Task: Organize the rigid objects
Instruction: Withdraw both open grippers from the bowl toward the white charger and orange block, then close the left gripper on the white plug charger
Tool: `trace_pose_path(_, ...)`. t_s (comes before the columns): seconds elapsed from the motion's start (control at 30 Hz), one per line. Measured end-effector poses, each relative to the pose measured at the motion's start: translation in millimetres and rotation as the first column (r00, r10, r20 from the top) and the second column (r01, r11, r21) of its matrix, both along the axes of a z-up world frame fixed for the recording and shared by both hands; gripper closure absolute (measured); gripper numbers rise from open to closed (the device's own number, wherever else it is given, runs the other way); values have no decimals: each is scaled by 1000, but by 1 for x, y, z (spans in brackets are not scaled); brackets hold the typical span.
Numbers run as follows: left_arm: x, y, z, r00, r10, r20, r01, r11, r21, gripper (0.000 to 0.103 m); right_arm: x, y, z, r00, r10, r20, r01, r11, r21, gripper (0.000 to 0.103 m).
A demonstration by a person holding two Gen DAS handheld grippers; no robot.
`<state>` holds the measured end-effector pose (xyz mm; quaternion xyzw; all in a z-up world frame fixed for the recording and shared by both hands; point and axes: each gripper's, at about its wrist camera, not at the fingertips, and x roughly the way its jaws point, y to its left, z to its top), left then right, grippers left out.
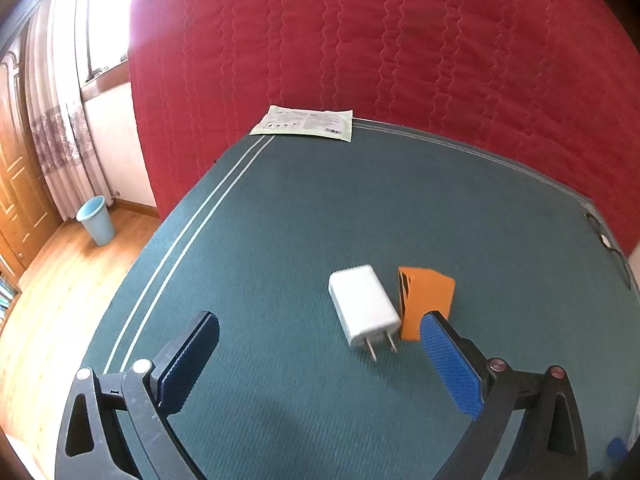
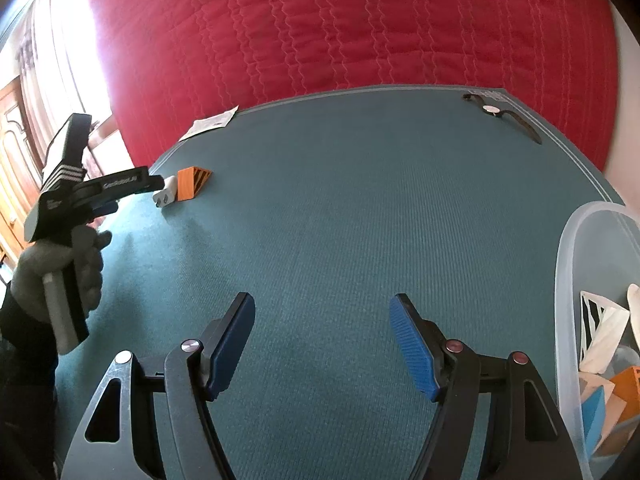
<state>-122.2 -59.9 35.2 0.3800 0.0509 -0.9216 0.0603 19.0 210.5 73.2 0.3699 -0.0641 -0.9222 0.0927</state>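
While both grippers gape, clear bin [image 2: 568, 300] holds blocks [image 2: 626, 390] (orange, white, blue).

**Little legible print**

On the side of the left gripper [image 2: 132, 186], seen from the right wrist view, white lettering appears to read "GeeRobot.ai", though it is blurred. The printed sheet [image 1: 306, 122] at the far table corner carries text and a barcode too small to read.

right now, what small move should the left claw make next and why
Probably ease the left claw forward and a little right, to straddle the white charger. The claw is open and empty, and the charger lies just ahead beside the orange block, outside the plastic bin.
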Motion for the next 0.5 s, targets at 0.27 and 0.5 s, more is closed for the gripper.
trace_pose_path(0.27, -22, -4, -9, 999, 29, 18, -30, 999, 19, 3, -3, 1, -1, 1000, -3, 15, 3, 1000, -5, 32)
trace_pose_path(0.5, -25, -5, -16, 999, -18, 42, 15, 998, 56, 39, -3, -2, -3, 1000, -9, 28, 9, 1000, 11, 32)
